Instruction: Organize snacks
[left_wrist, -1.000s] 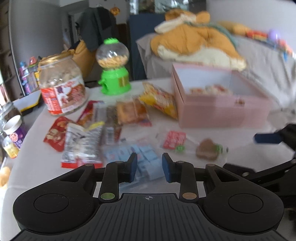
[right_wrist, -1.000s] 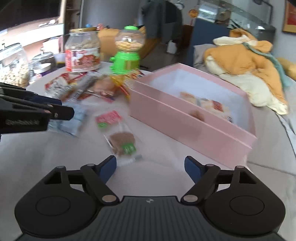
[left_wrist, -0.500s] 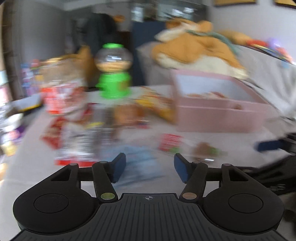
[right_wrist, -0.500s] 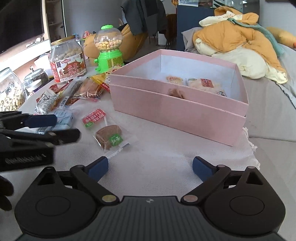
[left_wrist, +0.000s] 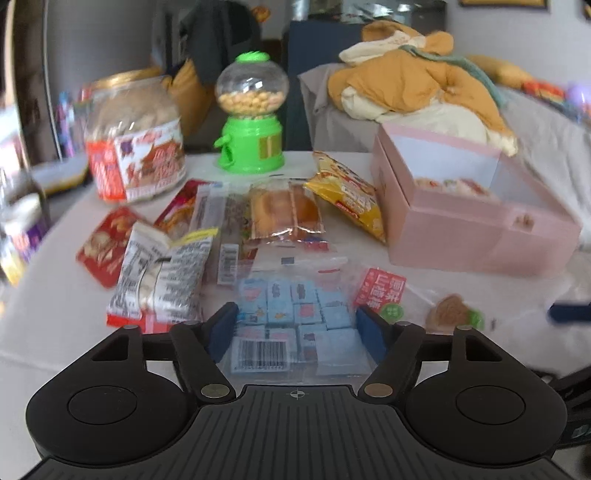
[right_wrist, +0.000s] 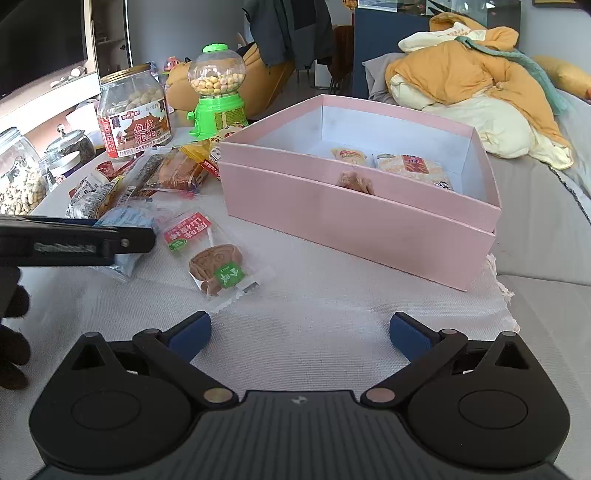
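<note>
A pink box (right_wrist: 362, 218) with a few snacks inside stands on the white cloth; it also shows in the left wrist view (left_wrist: 476, 236). My left gripper (left_wrist: 295, 332) is open, its fingers either side of a clear bag of blue candies (left_wrist: 295, 314) lying on the cloth. It shows from the side in the right wrist view (right_wrist: 79, 242). My right gripper (right_wrist: 299, 332) is open and empty above bare cloth. A brown cookie packet (right_wrist: 218, 267) and a red-labelled packet (right_wrist: 186, 230) lie just ahead of it.
Several snack packets (left_wrist: 207, 236) lie in a pile left of the box. A peanut jar (right_wrist: 135, 114) and a green candy dispenser (right_wrist: 218, 96) stand behind them. Glass jars (right_wrist: 18, 177) stand at the far left. An orange jacket (right_wrist: 476, 77) lies behind the box.
My left gripper has opened from nearly shut and moved forward around the blue candy bag. My right gripper has opened wider and pulled back a little.
</note>
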